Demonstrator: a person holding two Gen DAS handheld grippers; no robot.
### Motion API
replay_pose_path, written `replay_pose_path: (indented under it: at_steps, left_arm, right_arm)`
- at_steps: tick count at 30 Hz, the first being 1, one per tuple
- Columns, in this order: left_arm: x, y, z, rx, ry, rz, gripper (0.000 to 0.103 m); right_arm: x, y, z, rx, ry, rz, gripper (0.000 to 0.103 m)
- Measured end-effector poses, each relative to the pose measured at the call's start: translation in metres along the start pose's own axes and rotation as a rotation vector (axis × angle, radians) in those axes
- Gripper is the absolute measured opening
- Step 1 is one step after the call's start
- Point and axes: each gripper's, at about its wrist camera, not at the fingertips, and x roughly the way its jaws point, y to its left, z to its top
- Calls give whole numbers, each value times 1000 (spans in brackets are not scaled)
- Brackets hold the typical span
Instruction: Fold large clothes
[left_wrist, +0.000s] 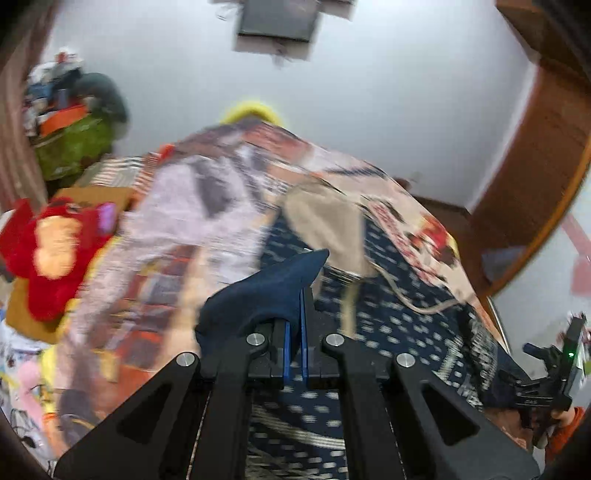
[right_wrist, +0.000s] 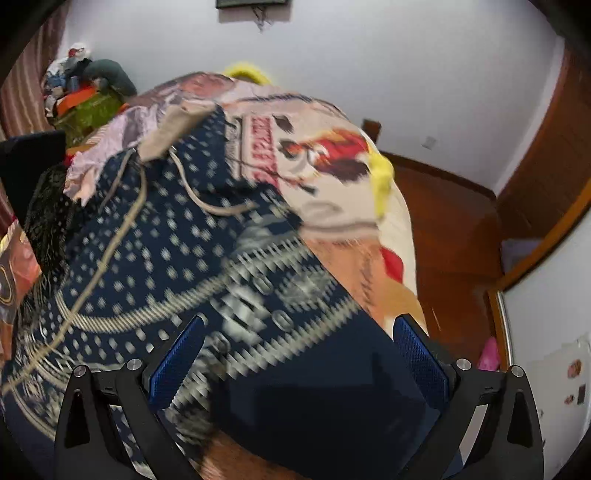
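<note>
A large navy hoodie (right_wrist: 177, 236) with pale dots, patterned bands, a beige hood lining (left_wrist: 325, 221) and drawstrings is spread over a bed. My left gripper (left_wrist: 294, 295) is shut on a bunched navy fold (left_wrist: 266, 291) of it, and the cloth stands up out of the blue pads. My right gripper (right_wrist: 299, 332) is open, its fingers (right_wrist: 177, 354) wide apart above the hoodie's plain navy hem (right_wrist: 325, 398), and nothing is pinched. The left wrist view also shows the right gripper (left_wrist: 554, 373) at the bed's right edge, held by a hand. Both views are motion-blurred.
A printed blanket (right_wrist: 332, 155) covers the bed. A lilac garment (left_wrist: 192, 210) lies beside the hoodie, and a red plush toy (left_wrist: 51, 251) lies left. A green bag heaped with clothes (left_wrist: 74, 144) stands at the back left. Wooden floor (right_wrist: 450, 221) and a wooden frame (left_wrist: 535, 166) are right.
</note>
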Motion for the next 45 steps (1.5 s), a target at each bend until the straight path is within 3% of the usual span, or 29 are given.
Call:
replay_pose_path:
  at_steps: [9,16,18,21,22,23,28,34,41,45]
  left_arm:
    - [96,-89,-41,117,228,-96,3]
    - [120,-113,-74,227,327,-61,4]
    - [118,-112,-77,243,345,-65,11]
    - [104,-110,-77,274,339,-64,37]
    - [98,-108,-76,286,330,-64,50]
    - [87,-105,-76,303,313,-66,59]
    - [41,-74,-68,319,235,-33,66]
    - [2,13,-67,244,167,122,73]
    - [23,110,-111,143,293,233,73]
    - [46,130,-138,112,352,209,73]
  right_arm:
    - [42,-31,-36,25,136,-35,102]
    - [42,-77,-40,127,166,-81,102]
    - [35,-80,-38,136,162,-99,101]
    - [11,-69,-29,109,96,-83,100]
    - [4,-64,-25,103,74,-72,100]
    - [-4,-57,-19,97,50,-56,100]
    - [-40,-1,20,21,-69,67,100]
    - [-47,102,62,-134,-120,221,100]
    - [-12,226,74,-346,-80,294,99]
    - [23,280,67,-449,-1,319,87]
